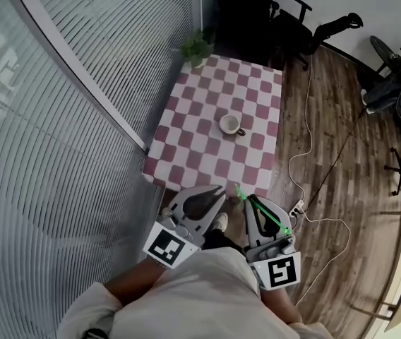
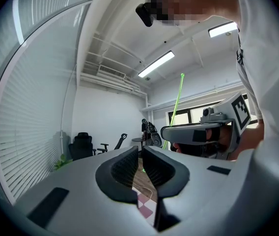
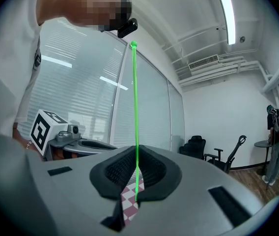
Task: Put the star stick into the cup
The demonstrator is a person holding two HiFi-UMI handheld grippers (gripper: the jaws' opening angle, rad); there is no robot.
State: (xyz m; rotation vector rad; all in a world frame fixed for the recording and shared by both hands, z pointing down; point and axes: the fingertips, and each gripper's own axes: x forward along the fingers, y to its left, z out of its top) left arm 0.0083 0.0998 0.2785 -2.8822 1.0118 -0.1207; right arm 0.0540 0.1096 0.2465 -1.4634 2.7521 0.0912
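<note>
— On the checked table [image 1: 186, 140], what is entered?
— Item one: cup [image 1: 230, 124], pale, upright, handle turned to the right in the head view. It is set near the middle of the pink-and-white cloth. A small green plant [image 1: 196, 48] is noted at the far corner.
— And the star stick [image 3: 135, 112]?
— Item two: thin, bright green, clamped between the pads of the right gripper [image 3: 135, 173]. It is seen standing straight up from the jaws in the right gripper view. It is held well apart from the cup, short of the table's near edge.
— The left gripper [image 2: 142, 156]?
— Item three: jaws drawn together, only a narrow slit left, nothing lodged between them. It is carried just beside the right gripper.
— Floor?
— Wood planks, with a white cable [image 1: 313, 221] recorded.
</note>
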